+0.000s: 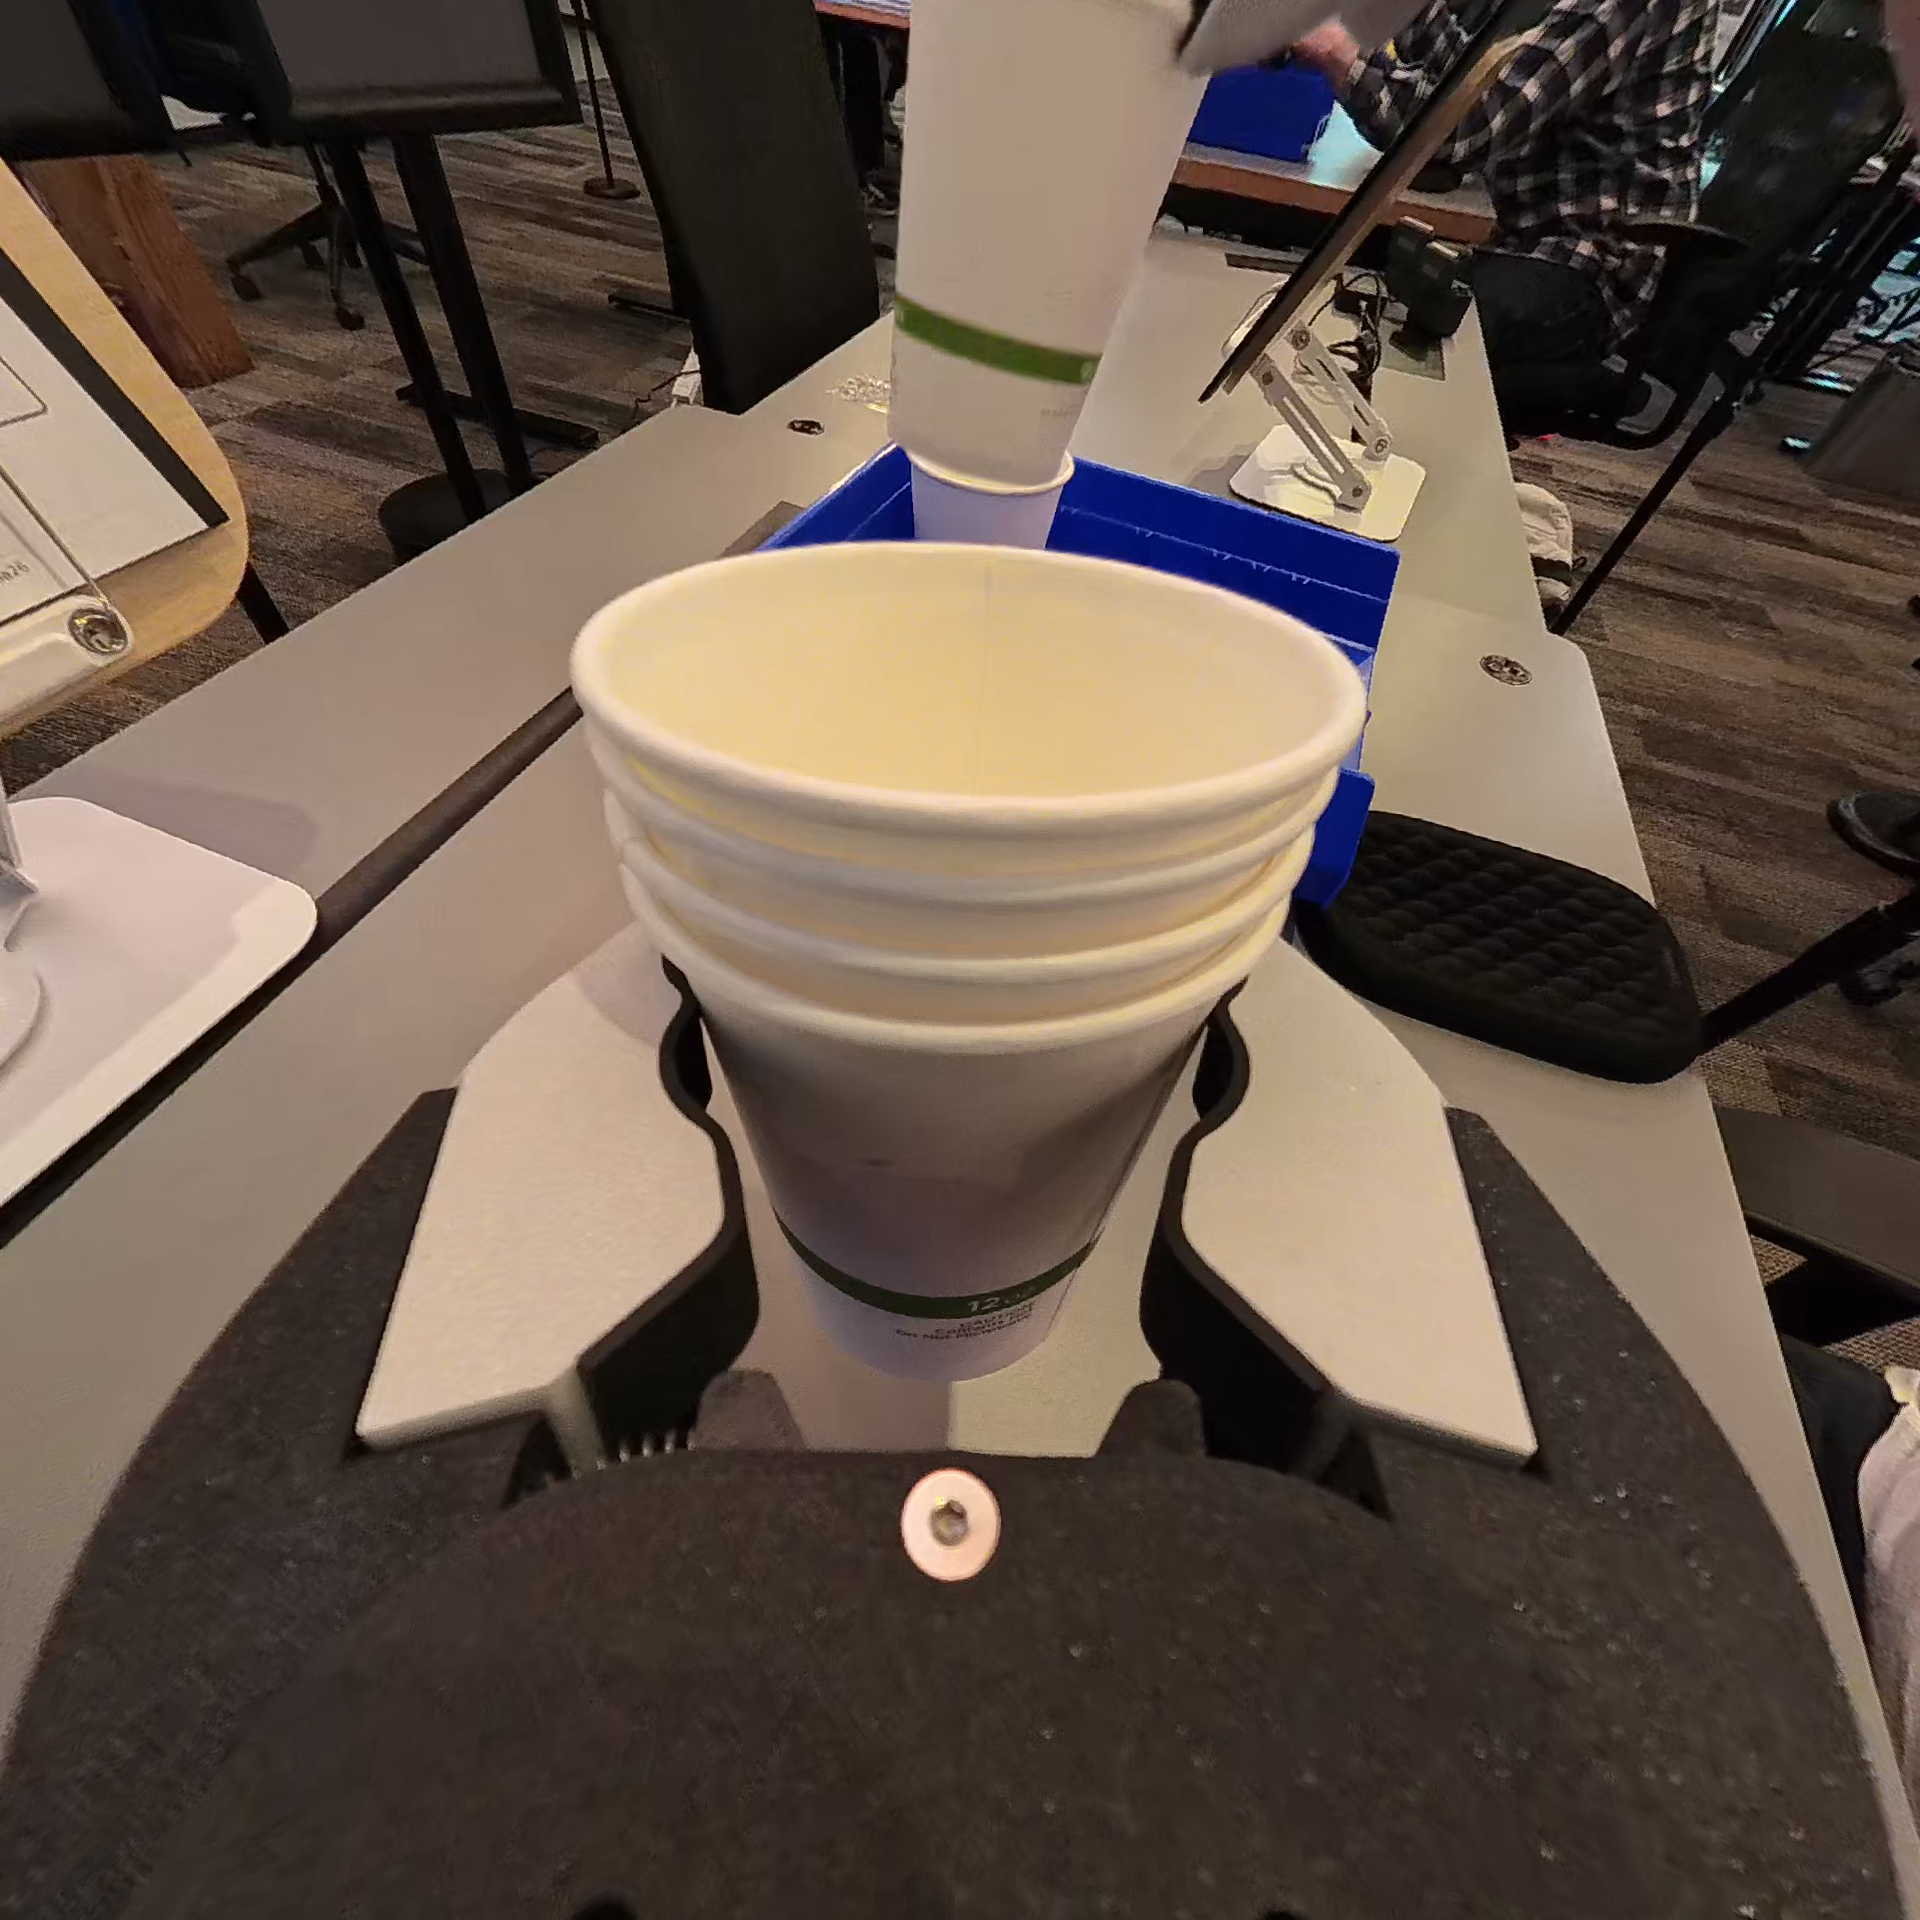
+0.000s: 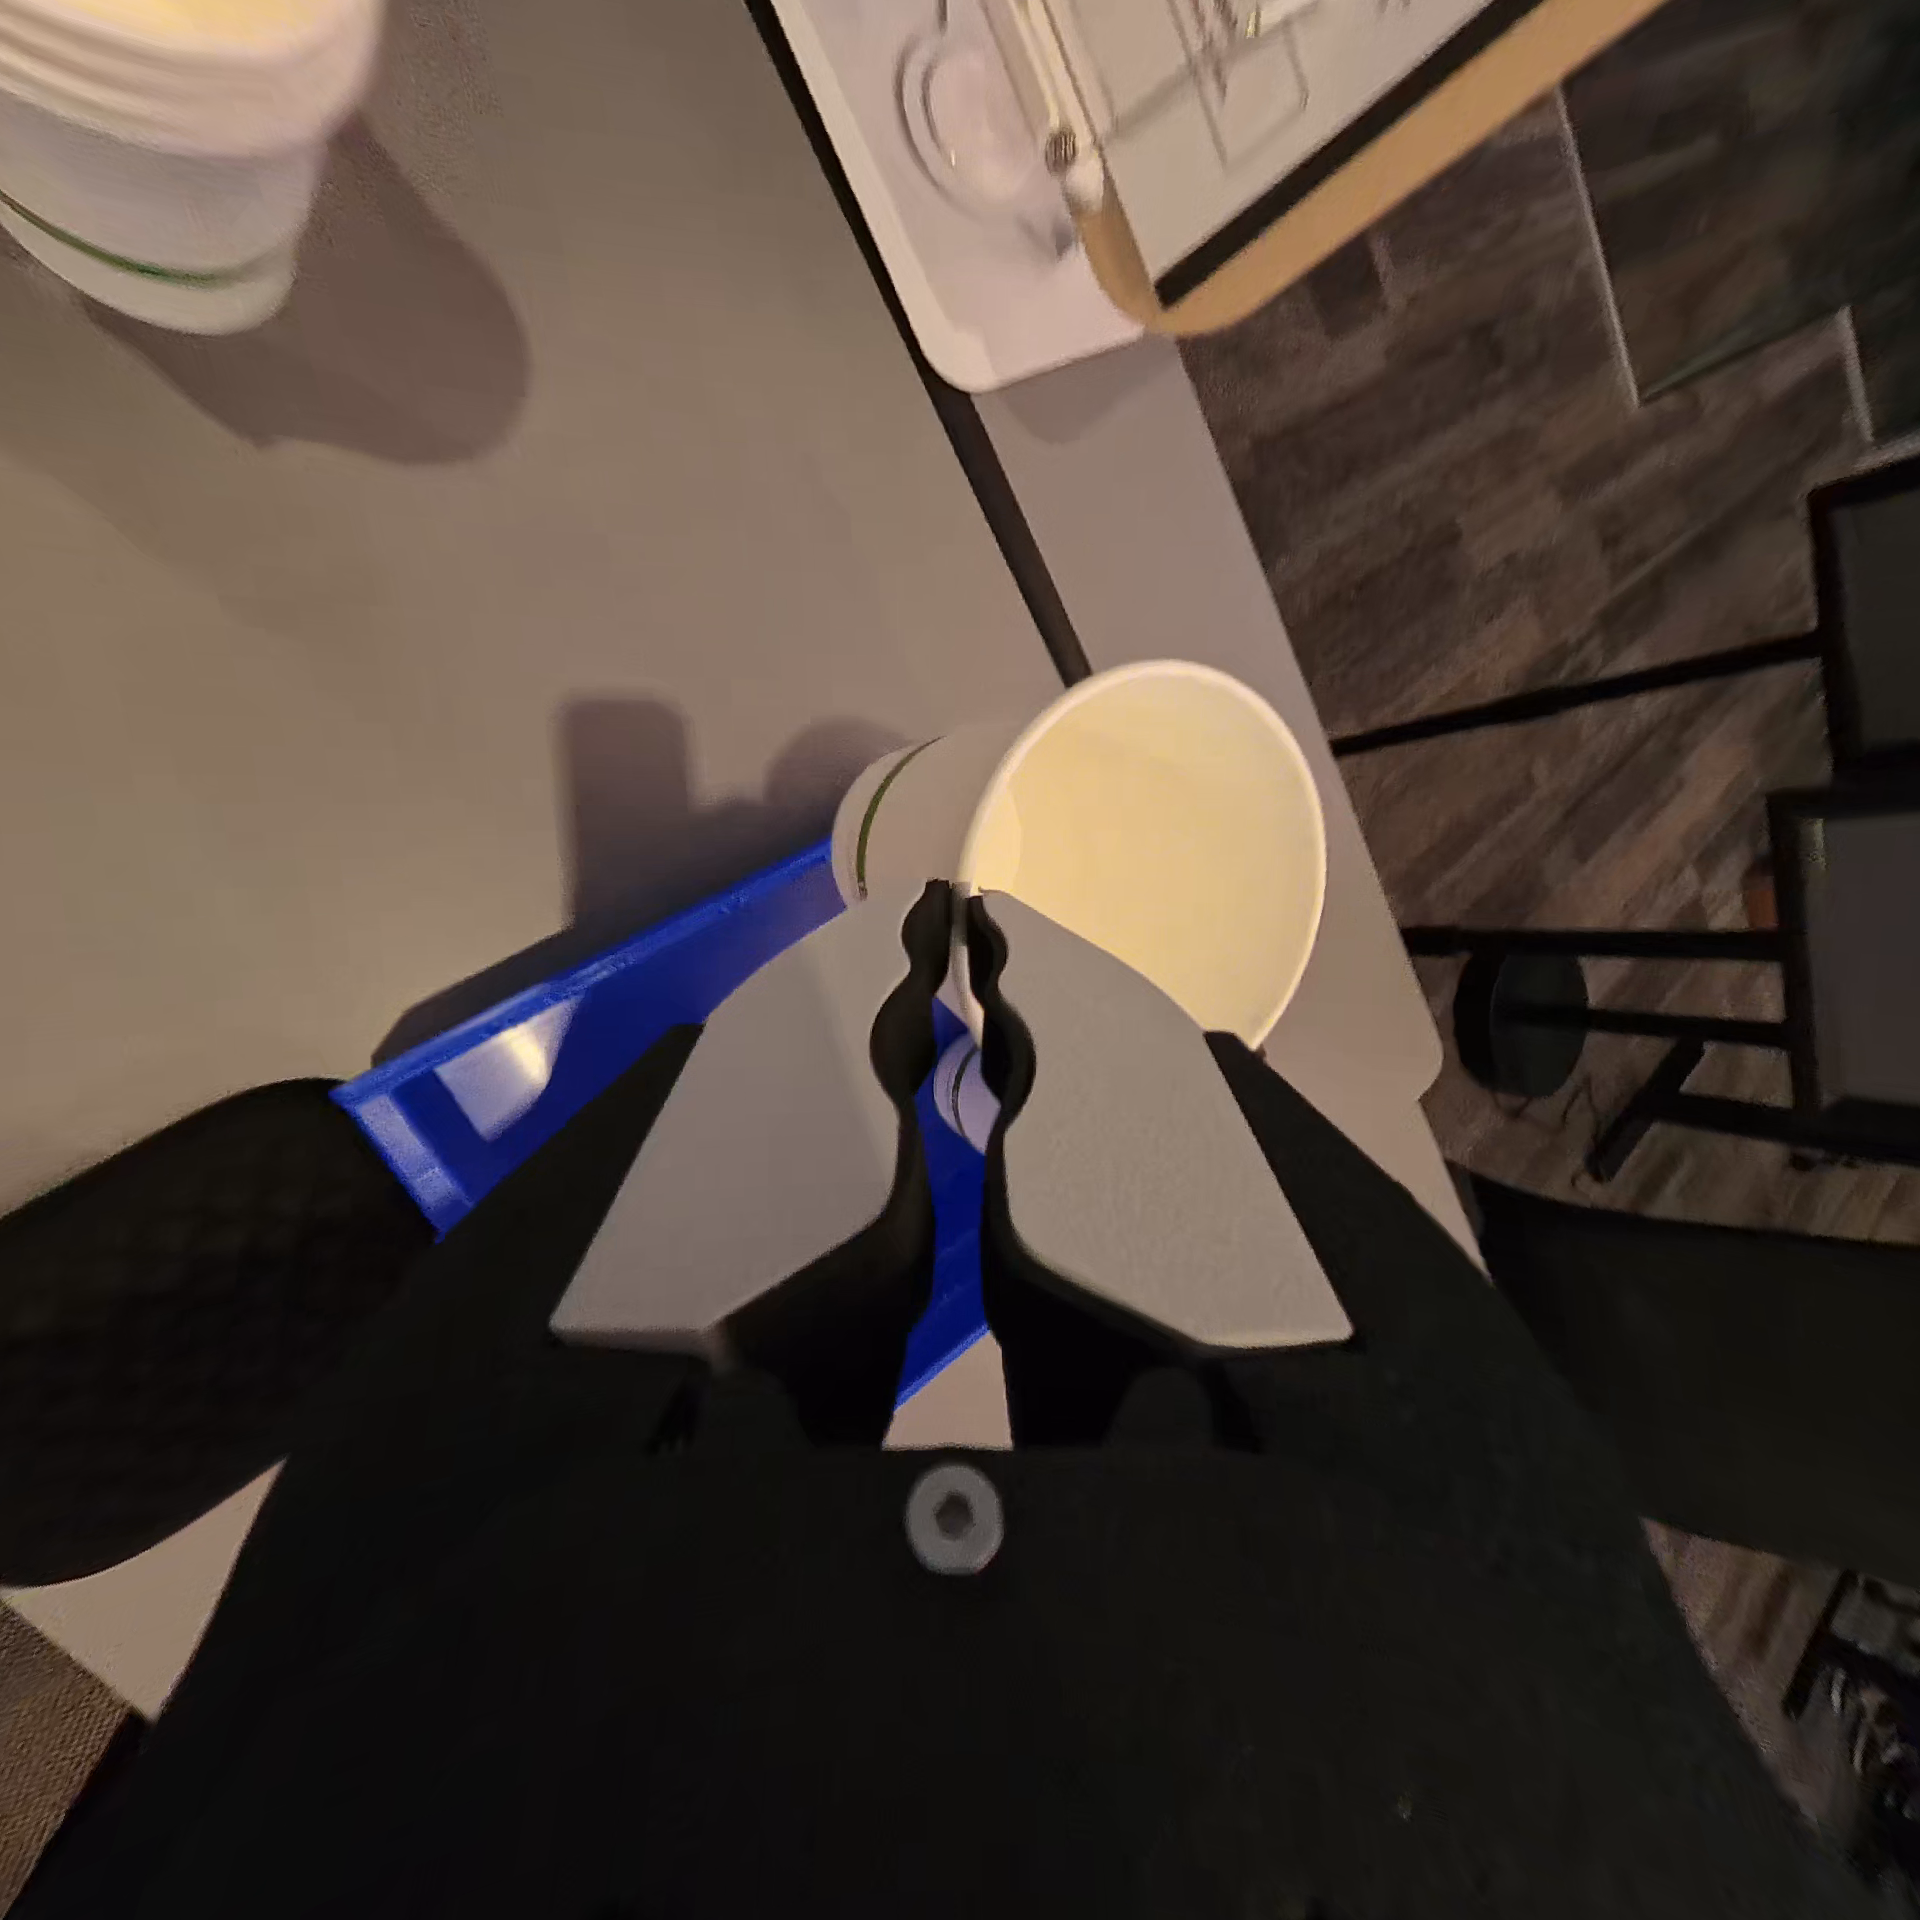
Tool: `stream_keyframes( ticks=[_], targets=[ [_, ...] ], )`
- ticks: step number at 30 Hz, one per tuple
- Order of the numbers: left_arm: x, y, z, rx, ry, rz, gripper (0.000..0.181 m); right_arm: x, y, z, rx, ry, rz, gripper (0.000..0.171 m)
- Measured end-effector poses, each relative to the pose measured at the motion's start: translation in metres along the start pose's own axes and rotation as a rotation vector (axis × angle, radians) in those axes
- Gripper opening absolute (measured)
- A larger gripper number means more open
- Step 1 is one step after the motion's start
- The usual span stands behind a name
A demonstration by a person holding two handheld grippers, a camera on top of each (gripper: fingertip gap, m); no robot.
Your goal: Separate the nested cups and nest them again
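Stack of cups (image 1: 961,935): upright on grey table (image 1: 312,831), clamped low by left gripper (image 1: 956,1174).
Single cup (image 2: 1122,842): pinched at rim by right gripper (image 2: 961,904), tilted above blue bin (image 1: 1226,540), beyond stack, nearer right hand.

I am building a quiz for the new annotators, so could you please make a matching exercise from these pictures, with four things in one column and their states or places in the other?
Things:
1. stack of nested cups
2. single cup
3. blue bin
4. black mesh pad

States or places:
A. lies flat on the grey table beside the bin
B. pinched at its rim by the right claw, held over the bin
C. sits on the table behind the stack
D. gripped around its body by the left claw, upright

Pairs: 1-D, 2-B, 3-C, 4-A
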State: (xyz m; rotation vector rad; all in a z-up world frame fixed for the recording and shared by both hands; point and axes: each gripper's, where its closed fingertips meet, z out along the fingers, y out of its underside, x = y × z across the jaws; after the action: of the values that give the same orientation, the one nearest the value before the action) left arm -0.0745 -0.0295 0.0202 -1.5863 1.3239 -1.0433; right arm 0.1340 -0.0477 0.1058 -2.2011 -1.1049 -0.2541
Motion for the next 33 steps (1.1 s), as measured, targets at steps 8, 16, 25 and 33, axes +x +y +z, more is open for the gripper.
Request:
stream_keyframes(
  ticks=[8, 16, 25, 33],
  targets=[
    [-0.001, 0.003, 0.002, -0.011, -0.001, 0.001, 0.093, -0.007, 0.058, 0.072, -0.165, -0.014, 0.020, 0.004],
    [-0.004, -0.002, -0.001, 0.011, -0.014, 0.002, 0.093, -0.015, 0.079, 0.123, -0.201, -0.052, 0.060, 0.004],
    [-0.004, 0.000, -0.001, 0.004, -0.009, 0.001, 0.093, -0.014, 0.090, 0.145, -0.244, -0.045, 0.053, 0.004],
    [-0.003, 0.001, 0.000, -0.004, -0.005, 0.002, 0.093, -0.009, 0.091, 0.148, -0.234, -0.016, 0.058, 0.004]
  ],
)
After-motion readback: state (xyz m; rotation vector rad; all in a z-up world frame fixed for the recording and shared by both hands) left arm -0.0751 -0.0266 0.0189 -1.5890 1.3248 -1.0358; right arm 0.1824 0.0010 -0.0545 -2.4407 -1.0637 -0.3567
